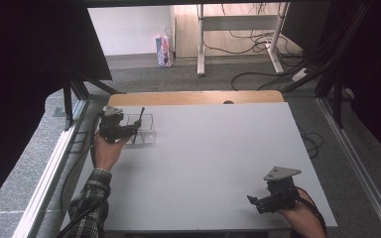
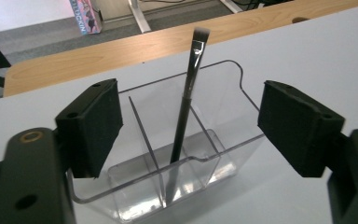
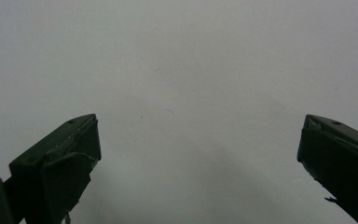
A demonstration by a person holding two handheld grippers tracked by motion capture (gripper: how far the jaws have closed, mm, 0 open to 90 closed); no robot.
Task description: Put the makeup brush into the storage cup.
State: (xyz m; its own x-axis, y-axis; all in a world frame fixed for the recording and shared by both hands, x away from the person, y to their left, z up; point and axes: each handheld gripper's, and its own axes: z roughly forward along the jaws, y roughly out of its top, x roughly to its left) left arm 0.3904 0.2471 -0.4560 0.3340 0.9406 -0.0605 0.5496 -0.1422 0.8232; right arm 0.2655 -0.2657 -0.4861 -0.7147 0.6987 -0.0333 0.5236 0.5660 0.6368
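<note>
We see the L gripper [image 2: 189,123] at the far-left part of the white table [image 1: 208,163], w/ jaws spread wide and nothing pinched. Its pads [image 2: 95,126] touch neither the brush nor the organizer walls. The makeup brush [image 2: 186,105] stands between the two pads, roughly centred, leaning slightly w/ bristle end up and tilted to the right in the left gripper view. Its handle end sits in the middle compartment of the clear plastic organizer [image 2: 223,116], which lies just beyond and below the pads; thin dividers run on either side of the handle. In the high view the brush [image 1: 138,125] rises out of the organizer [image 1: 146,130] directly ahead of the L gripper [image 1: 135,130], the hand [image 1: 106,151] behind it.

R gripper [image 1: 250,200] rests near the table's near-right corner, well apart from the organizer. In the right gripper view its jaws stand wide apart, approx. as far as the frame allows, w/ bare table surface [image 3: 182,93] between them. Nothing is between or touching the R pads [image 3: 72,149].

A wooden strip [image 2: 135,46] edges the table beyond the organizer.
</note>
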